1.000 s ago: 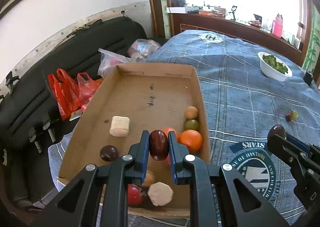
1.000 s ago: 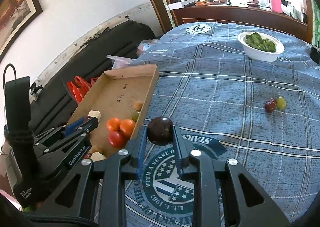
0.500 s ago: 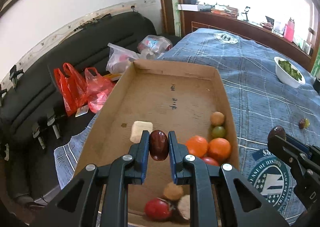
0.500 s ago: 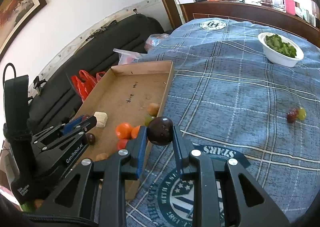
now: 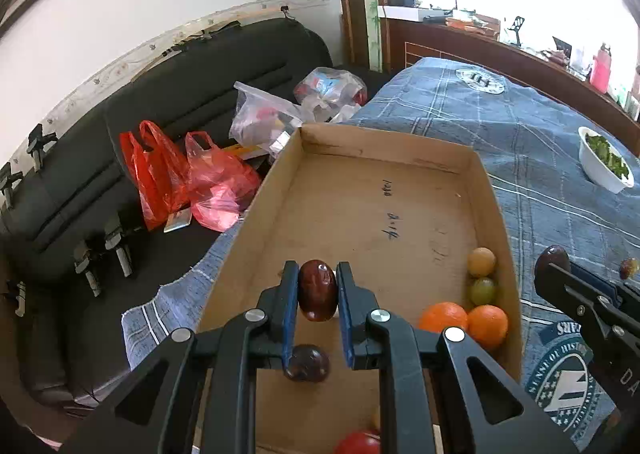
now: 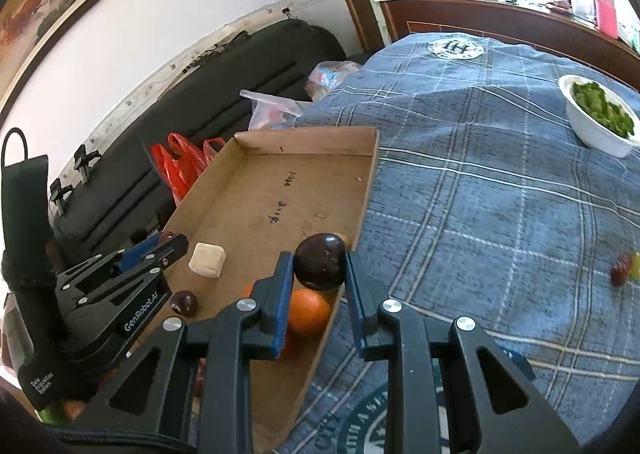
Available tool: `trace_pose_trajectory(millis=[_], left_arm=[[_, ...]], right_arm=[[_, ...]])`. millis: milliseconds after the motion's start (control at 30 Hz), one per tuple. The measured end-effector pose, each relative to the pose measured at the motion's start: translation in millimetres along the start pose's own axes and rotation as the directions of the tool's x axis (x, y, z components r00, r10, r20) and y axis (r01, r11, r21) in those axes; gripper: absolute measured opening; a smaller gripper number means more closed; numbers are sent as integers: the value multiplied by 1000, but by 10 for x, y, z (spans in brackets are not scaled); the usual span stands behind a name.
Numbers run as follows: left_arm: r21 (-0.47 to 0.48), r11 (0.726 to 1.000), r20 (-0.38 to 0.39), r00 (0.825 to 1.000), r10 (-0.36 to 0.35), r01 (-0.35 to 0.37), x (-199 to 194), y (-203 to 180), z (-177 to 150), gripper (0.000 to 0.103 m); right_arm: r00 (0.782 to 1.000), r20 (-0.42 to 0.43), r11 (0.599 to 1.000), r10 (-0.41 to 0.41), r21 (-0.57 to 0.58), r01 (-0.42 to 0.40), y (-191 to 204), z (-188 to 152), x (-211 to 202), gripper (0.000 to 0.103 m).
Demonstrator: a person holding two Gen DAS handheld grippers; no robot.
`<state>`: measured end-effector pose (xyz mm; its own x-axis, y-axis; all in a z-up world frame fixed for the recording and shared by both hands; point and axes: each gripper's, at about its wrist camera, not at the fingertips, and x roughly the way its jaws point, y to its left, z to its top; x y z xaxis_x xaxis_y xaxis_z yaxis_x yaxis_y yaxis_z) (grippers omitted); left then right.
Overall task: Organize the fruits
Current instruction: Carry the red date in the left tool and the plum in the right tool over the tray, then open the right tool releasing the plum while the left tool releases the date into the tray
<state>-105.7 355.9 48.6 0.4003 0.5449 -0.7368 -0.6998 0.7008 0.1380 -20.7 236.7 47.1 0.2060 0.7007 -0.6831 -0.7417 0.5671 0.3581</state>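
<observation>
Above box [image 5: 376, 190]: both grippers are held.
Left gripper [image 5: 317, 296]: clamped on a brown date [image 5: 317, 290].
Right gripper [image 6: 320, 272]: clamped on a dark plum [image 6: 321, 261].

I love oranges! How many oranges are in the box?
2. One orange and another orange sit side by side near the cardboard box's right wall. More may hide behind the tongs.

Cardboard tray [image 5: 492, 190] on table [image 5: 552, 158], at its left edge. In tray, along right wall: two small round fruits [image 5: 482, 261], then two oranges [image 5: 487, 325] nearer the camera. Pale block [image 6: 207, 259] and dark plum [image 6: 184, 303] toward left wall. Bowl [image 6: 592, 134] far right on table. Two loose grapes [image 6: 623, 273] on table, right of tray. Plastic bags [image 5: 180, 178] on sofa [image 5: 100, 142], left of tray.
</observation>
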Motion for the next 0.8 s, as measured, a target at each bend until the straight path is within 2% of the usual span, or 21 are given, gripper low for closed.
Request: trace_pose_trajectory(millis=[467,633,800], left_arm=[[-6,1000,7,1000,13,-13,147,99,204,17],[-14,1000,-33,999,10,-11,328,118,325,17],[-28,999,-92,996,18,-20,556,117,422,17]], right_arm=[[999,-28,999,17,-46,-18,92,279,360,28],[997,-73,998,7,-67,-12,117,380,621,28],[990,-136,995,-45,-93,33,128,450,908,28]])
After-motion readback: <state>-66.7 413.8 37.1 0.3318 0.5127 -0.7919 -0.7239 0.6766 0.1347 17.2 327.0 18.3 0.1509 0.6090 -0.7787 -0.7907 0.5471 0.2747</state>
